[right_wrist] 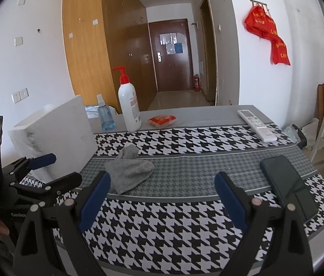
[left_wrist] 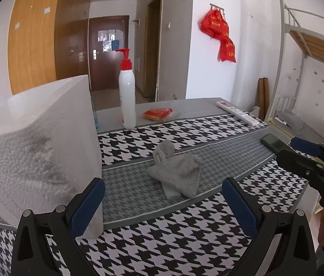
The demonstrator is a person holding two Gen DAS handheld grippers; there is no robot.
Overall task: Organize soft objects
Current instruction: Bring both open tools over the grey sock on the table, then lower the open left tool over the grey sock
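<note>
A crumpled grey cloth [left_wrist: 175, 172] lies on the grey band of the houndstooth tablecloth [left_wrist: 162, 241], a little beyond my left gripper [left_wrist: 163, 191]. That gripper is open and holds nothing. In the right wrist view the same grey cloth [right_wrist: 129, 170] lies ahead and to the left of my right gripper [right_wrist: 163, 186], which is also open and empty. A white foam box [left_wrist: 40, 142] stands to the left of the cloth, close to my left finger. The right gripper [left_wrist: 309, 158] shows at the right edge of the left wrist view, and the left gripper [right_wrist: 44, 168] at the left of the right wrist view.
At the back stand a white pump bottle [right_wrist: 129, 108] with a red top, a blue spray bottle [right_wrist: 105, 115] and an orange packet [right_wrist: 162, 120]. A white remote [right_wrist: 257, 124] and a dark phone [right_wrist: 288, 184] lie to the right. A metal bunk bed [left_wrist: 309, 53] stands beyond the table's right edge.
</note>
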